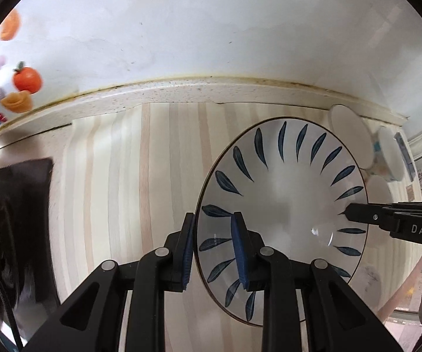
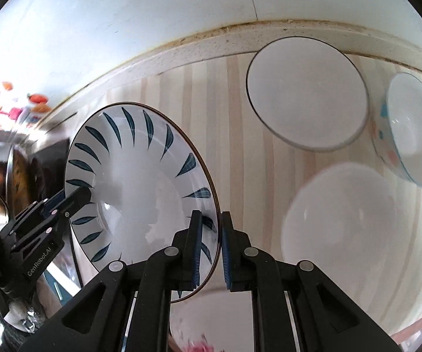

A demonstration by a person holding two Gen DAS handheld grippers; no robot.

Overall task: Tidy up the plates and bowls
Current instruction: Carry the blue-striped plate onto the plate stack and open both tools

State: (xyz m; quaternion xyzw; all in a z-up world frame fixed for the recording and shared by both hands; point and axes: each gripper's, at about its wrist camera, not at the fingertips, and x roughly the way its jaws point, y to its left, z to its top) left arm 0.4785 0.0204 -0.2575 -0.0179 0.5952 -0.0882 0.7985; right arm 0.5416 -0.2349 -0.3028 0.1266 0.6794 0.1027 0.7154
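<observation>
Both my claws, left (image 1: 212, 249) and right (image 2: 211, 236), pinch the plate's (image 1: 284, 193) opposite rims, seemingly lifted. Next: lower it level onto a free counter (image 1: 129, 161) spot.

Bright, even light; fisheye edges curve, blurred.

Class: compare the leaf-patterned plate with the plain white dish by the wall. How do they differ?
The leaf-patterned plate has dark blue leaves round its rim; the plain white dish has none. The patterned plate is gripped at opposite edges by both hand-held grippers, left and right; the plain dish is ungripped. Both are round, white, dark-edged.
</observation>
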